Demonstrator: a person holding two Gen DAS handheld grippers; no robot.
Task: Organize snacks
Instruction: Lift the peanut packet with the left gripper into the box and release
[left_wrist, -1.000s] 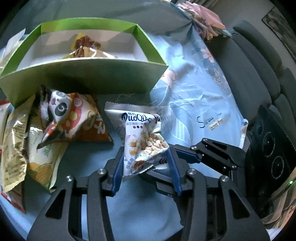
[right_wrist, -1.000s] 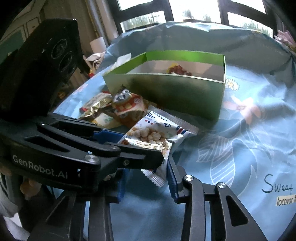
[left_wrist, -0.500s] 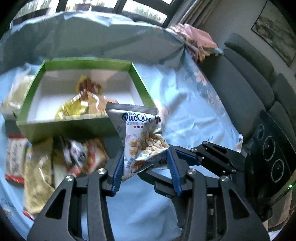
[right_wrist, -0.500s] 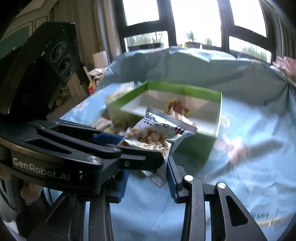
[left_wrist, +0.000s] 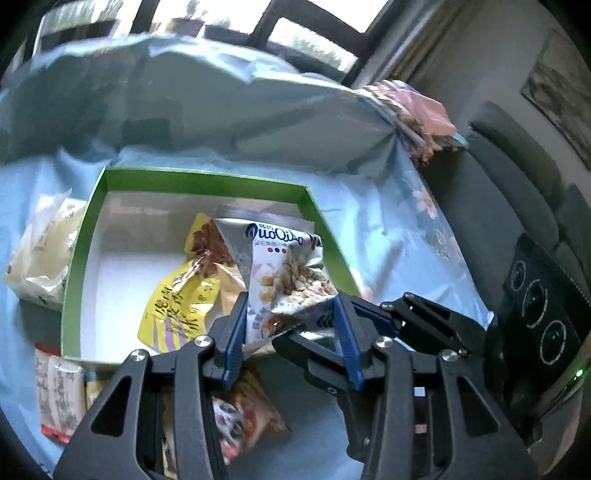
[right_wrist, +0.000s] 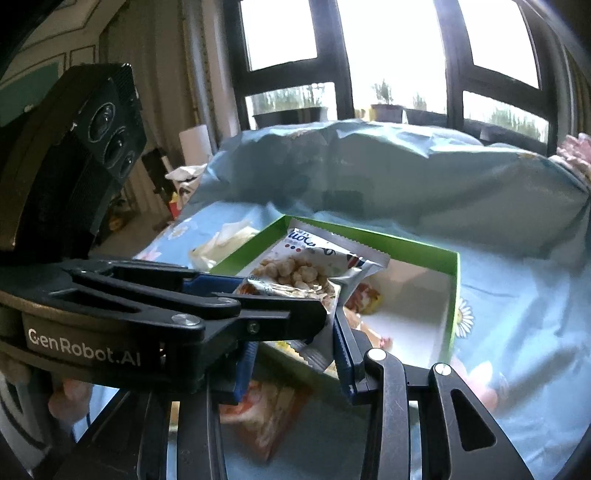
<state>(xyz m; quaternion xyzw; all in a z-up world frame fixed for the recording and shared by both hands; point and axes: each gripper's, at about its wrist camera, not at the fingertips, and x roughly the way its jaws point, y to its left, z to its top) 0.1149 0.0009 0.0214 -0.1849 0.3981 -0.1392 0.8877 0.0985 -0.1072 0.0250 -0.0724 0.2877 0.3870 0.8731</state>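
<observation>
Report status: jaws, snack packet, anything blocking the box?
Left gripper and right gripper both shut on the white puffed-snack packet. Packet held over the green box. Yellow packet already inside; drop path clear.

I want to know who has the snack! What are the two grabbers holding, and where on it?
Both the left gripper and right gripper pinch one white snack packet at its bottom end, above the green box.

A light blue cloth with flowers (left_wrist: 399, 236) covers the surface. A green box (left_wrist: 207, 181) sits on the cloth, just ahead of the claws. A pale bag (left_wrist: 44, 251) lies on the cloth to the left of the box. Closer in, under the left claw, lie an orange snack bag (left_wrist: 251, 417) and a red-edged packet (left_wrist: 55, 398).
</observation>
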